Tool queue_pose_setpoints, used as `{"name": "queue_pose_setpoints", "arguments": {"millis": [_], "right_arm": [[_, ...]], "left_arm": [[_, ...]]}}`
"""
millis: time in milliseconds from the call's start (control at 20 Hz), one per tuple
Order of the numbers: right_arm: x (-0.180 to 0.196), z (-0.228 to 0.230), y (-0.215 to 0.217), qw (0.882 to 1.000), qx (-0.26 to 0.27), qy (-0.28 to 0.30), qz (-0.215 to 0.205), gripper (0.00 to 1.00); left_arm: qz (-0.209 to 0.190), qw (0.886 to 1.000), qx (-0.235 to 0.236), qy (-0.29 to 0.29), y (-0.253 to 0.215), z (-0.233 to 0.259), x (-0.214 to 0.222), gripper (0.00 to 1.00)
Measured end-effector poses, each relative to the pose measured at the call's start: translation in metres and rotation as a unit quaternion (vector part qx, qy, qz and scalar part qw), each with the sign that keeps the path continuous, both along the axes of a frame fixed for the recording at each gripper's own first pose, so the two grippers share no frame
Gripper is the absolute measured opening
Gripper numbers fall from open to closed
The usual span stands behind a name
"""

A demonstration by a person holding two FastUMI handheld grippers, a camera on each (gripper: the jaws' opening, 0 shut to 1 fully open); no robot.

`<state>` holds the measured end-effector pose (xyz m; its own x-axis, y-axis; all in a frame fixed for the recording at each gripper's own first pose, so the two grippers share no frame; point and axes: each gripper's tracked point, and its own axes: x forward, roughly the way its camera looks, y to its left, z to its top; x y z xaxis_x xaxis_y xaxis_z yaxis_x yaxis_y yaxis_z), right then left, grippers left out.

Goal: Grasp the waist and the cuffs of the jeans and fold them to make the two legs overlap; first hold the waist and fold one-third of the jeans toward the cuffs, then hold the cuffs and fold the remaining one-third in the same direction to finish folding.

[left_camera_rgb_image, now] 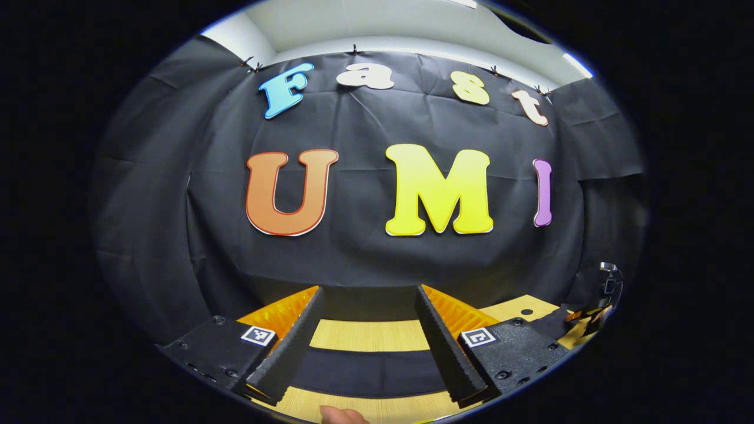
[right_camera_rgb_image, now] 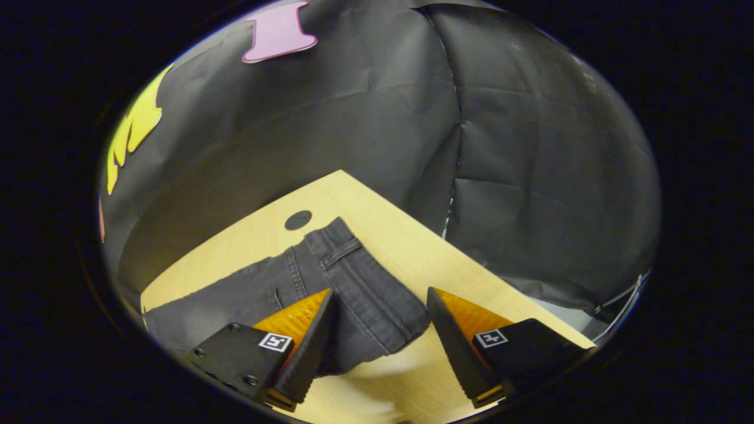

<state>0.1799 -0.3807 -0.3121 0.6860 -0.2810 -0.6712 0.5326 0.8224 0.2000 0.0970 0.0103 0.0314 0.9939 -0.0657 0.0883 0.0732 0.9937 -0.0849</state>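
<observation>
The dark grey jeans (right_camera_rgb_image: 353, 282) lie flat on the wooden table (right_camera_rgb_image: 412, 247), waist end toward the table's far corner, one belt loop showing. My right gripper (right_camera_rgb_image: 382, 291) hovers open just over the waist; its left finger is above the denim and its right finger above bare wood. In the left gripper view a dark band of the jeans (left_camera_rgb_image: 365, 368) crosses the table between the fingers of my left gripper (left_camera_rgb_image: 370, 288), which stands open with nothing in it. The right gripper (left_camera_rgb_image: 607, 294) also shows far off at the right edge.
A round black hole (right_camera_rgb_image: 298, 219) marks the tabletop just beyond the waist. The black cloth wall closes off the far and right sides of the table. A fingertip (left_camera_rgb_image: 341, 415) shows at the bottom of the left gripper view.
</observation>
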Motion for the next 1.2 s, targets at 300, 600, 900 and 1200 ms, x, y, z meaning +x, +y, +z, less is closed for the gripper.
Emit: {"name": "queue_pose_setpoints", "arguments": {"millis": [300,600,900,1200], "right_arm": [[0.008,0.000,0.010,1.000,-0.008,0.009,0.028,0.36],[0.008,0.013,0.010,0.999,-0.029,0.014,0.032,0.00],[0.010,0.098,0.035,0.992,-0.084,-0.062,0.065,0.02],[0.016,0.192,0.165,0.969,-0.130,-0.145,0.151,0.02]], "left_arm": [[0.017,1.000,0.008,0.015,-0.009,-0.005,-0.047,0.99],[0.031,0.999,-0.008,0.014,0.007,-0.001,-0.058,0.99],[0.025,1.000,-0.012,0.012,0.020,-0.001,-0.062,0.99],[0.010,0.999,-0.026,0.019,0.030,-0.008,-0.066,0.99]]}}
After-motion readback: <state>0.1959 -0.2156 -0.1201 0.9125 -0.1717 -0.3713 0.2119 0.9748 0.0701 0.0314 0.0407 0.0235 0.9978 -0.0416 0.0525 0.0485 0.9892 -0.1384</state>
